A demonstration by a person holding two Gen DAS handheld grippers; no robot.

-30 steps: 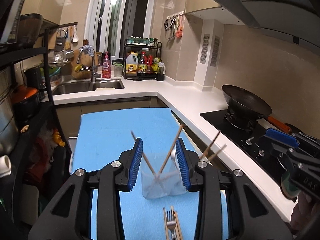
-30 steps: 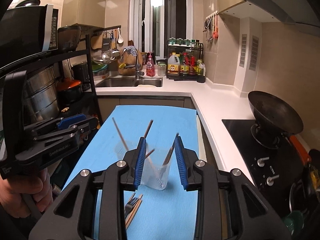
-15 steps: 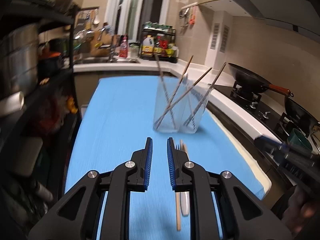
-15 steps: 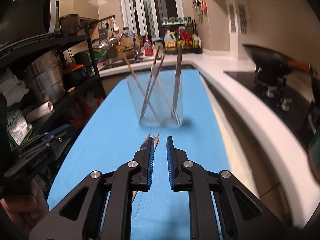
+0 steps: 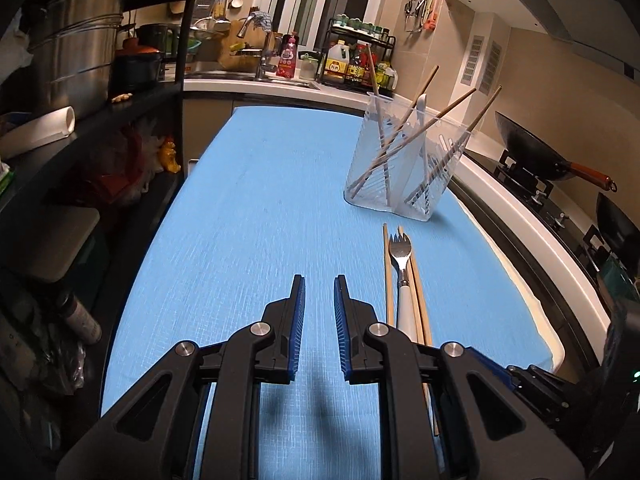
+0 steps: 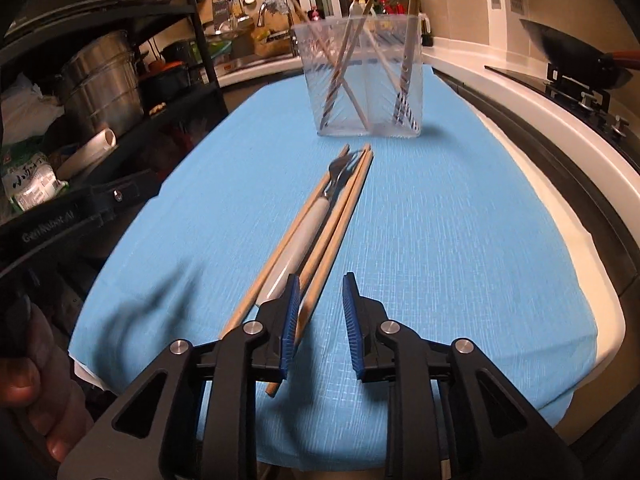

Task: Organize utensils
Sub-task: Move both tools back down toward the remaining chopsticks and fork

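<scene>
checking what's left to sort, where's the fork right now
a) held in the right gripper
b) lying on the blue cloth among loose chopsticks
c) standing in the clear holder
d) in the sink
b: the fork lies flat on the blue cloth with loose chopsticks along both sides, short of the clear holder; the right gripper is open and holds nothing.

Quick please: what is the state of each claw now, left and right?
Left claw: open, holding nothing.
Right claw: open, holding nothing; chopsticks lie beside its left finger.
</scene>
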